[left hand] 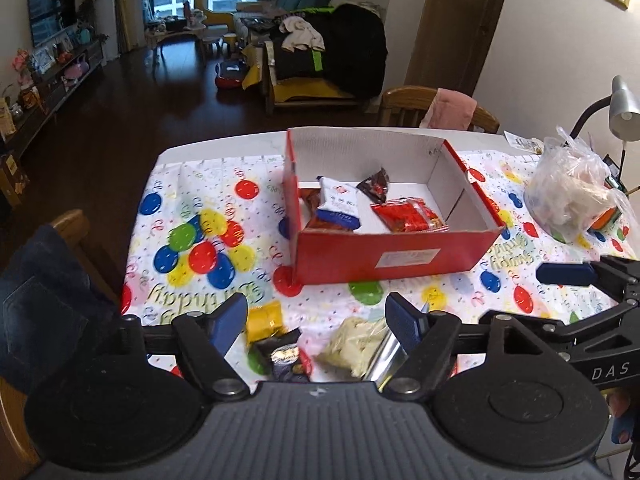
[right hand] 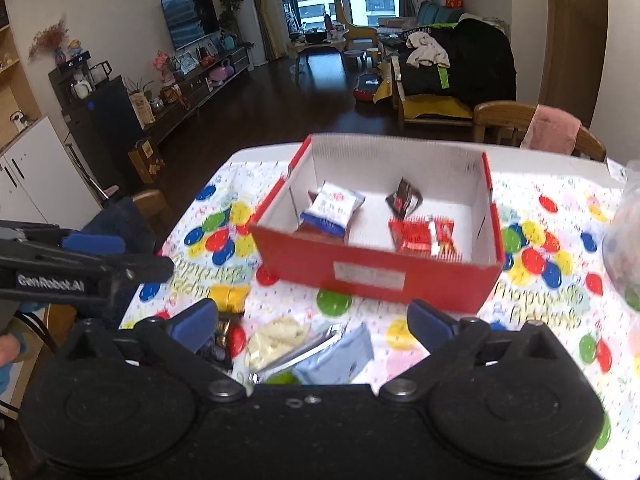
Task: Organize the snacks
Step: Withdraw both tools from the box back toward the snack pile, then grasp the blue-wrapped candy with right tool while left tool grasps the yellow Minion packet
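Both tongs wide open, empty. Pale cream snack packet [left hand: 356, 344] lies directly below left tongs [left hand: 316, 320], nearer than right tongs [right hand: 316, 326]; red cardboard box [left hand: 396, 258] beyond.

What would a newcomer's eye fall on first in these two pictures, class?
Probably the red cardboard box, open in the middle of the balloon-print tablecloth, with a blue-and-white packet and a red packet inside. Next, the loose snacks at the table's near edge: a yellow packet and a pale bag, with both grippers open above them.
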